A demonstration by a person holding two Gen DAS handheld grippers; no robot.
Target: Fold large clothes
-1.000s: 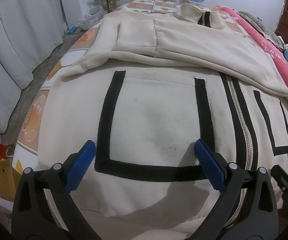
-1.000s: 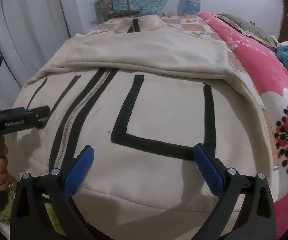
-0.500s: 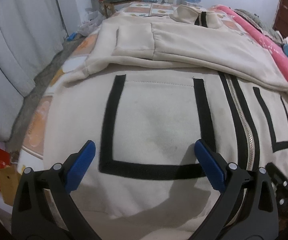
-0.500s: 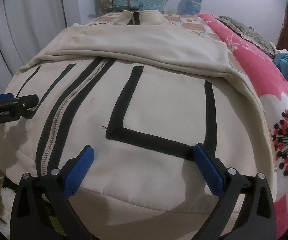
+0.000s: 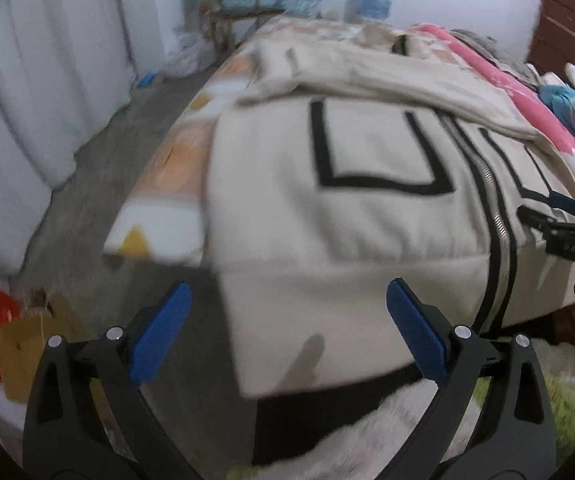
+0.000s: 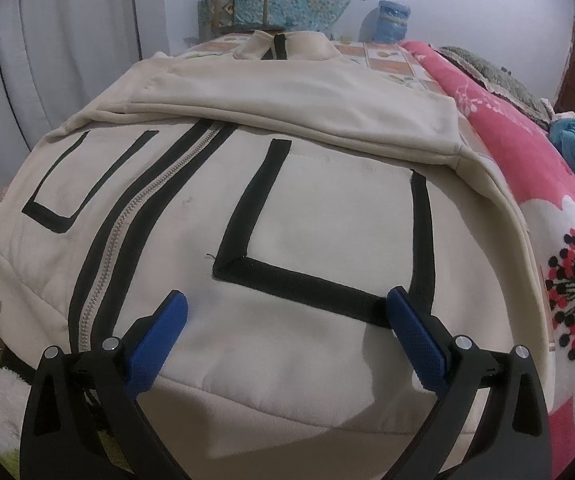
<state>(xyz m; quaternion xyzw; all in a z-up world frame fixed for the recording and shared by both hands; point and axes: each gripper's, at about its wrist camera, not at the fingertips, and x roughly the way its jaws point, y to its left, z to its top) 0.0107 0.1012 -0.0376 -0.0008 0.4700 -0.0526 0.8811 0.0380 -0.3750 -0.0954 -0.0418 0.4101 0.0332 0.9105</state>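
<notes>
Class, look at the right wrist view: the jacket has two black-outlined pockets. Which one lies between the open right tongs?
The larger-looking pocket right of the zipper: its bottom black trim runs between the right tongs. The other pocket lies left of the zipper.

The bed (image 6: pixel 391 62) carries an orange-and-white patterned sheet, and a cream zip-front jacket with black trim (image 6: pixel 327 208) lies spread across it, hem hanging over the near edge, sleeves folded across the chest; a pink floral blanket (image 6: pixel 535 184) runs along the right edge

One cream jacket (image 6: pixel 287 208), two outlined pockets, one zipper (image 6: pixel 127 220), two tongs
</notes>
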